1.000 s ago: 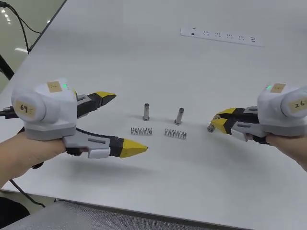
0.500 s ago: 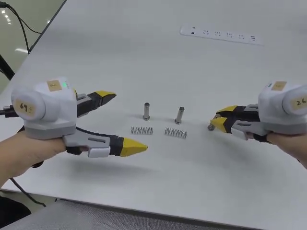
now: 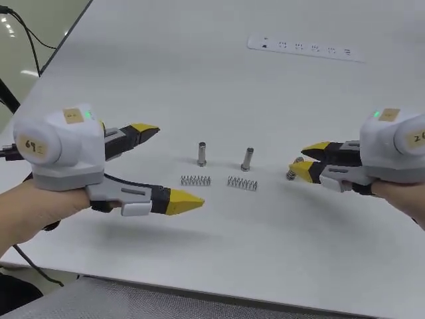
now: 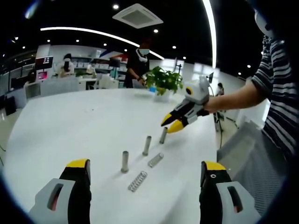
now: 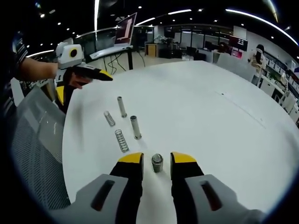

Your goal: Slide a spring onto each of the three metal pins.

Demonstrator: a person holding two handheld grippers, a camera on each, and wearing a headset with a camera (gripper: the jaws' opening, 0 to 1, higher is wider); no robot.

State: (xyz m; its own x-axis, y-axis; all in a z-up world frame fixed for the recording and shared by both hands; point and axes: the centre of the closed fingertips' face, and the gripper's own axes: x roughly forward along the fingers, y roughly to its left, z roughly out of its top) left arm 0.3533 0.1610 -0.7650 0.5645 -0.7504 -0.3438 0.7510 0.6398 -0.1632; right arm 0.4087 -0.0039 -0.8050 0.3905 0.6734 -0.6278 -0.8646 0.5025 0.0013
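Note:
Two bare metal pins [image 3: 202, 153] [image 3: 247, 159] stand upright mid-table. In front of them lie two loose springs [image 3: 196, 180] [image 3: 242, 184]. A third pin [image 3: 292, 173] stands to their right with a spring around it. My right gripper [image 3: 304, 161] is open, its yellow tips on either side of that sprung pin [image 5: 157, 162] with a small gap on both sides. My left gripper [image 3: 171, 164] hovers wide open to the left of the springs and holds nothing. From the left gripper [image 4: 145, 164] I see a spring [image 4: 137, 181] and a pin [image 4: 124, 162] straight ahead.
A white power strip [image 3: 305, 50] lies at the far side of the white table [image 3: 199, 80]. Black cables [image 3: 26, 33] run off the table's left edge. The near table edge [image 3: 219, 296] is close to both hands. People stand in the background.
My right gripper's jaws have spread a little apart around the pin with the spring. The left gripper has barely moved.

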